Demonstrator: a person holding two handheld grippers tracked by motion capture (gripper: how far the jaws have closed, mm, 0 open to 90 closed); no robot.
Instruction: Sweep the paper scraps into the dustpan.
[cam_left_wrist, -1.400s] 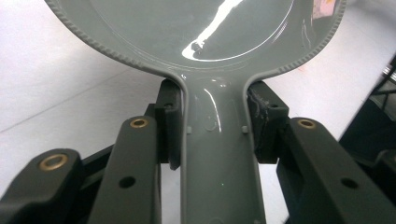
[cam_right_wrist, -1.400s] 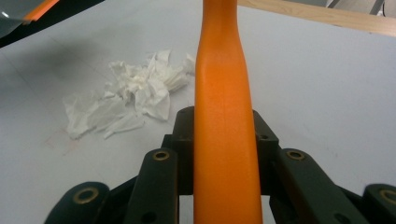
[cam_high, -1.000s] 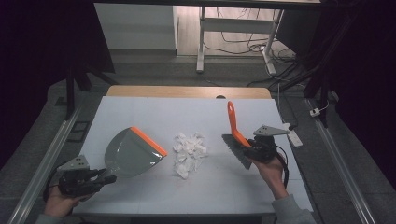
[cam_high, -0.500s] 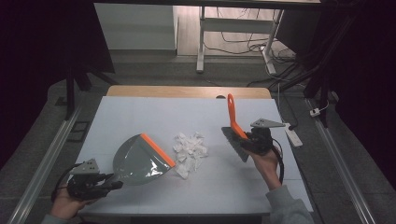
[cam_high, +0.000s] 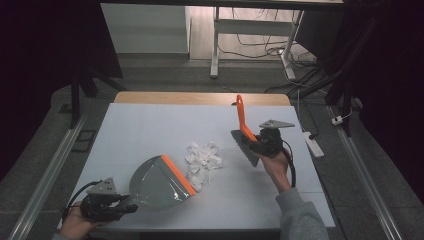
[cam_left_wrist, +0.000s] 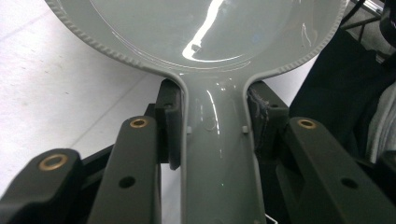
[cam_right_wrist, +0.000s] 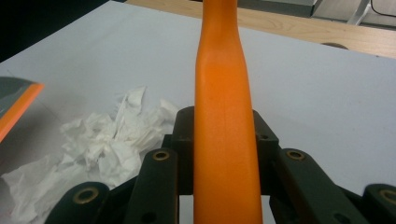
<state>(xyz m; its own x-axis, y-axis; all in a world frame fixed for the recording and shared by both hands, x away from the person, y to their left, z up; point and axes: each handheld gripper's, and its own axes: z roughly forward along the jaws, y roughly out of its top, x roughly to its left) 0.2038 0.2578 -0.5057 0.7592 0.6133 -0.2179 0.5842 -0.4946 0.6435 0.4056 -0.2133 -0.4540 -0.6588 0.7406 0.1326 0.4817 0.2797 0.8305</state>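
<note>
Dustpan (cam_high: 159, 185) lies at the near left of the paper pile, grey body flat on the white table cover (cam_high: 150, 130), its orange lip just beside or touching the pile's near-left edge; which of the two cannot be told. Left gripper (cam_high: 117, 206) sits nearer than the pan, at the table's near-left corner, jaws clamped on the grey dustpan handle, seen pressed from both sides in the left gripper view (cam_left_wrist: 215, 135). Crumpled white paper scraps (cam_high: 202, 161) form the pile, mid-table. Right of the pile, the right gripper (cam_high: 255, 142) grips the orange handle of a hand brush (cam_high: 244, 131), jaws closed on it; grey bristle head points down toward the table, handle rising up and away. Beyond the pile, a bare wooden table edge (cam_high: 200, 98).
</note>
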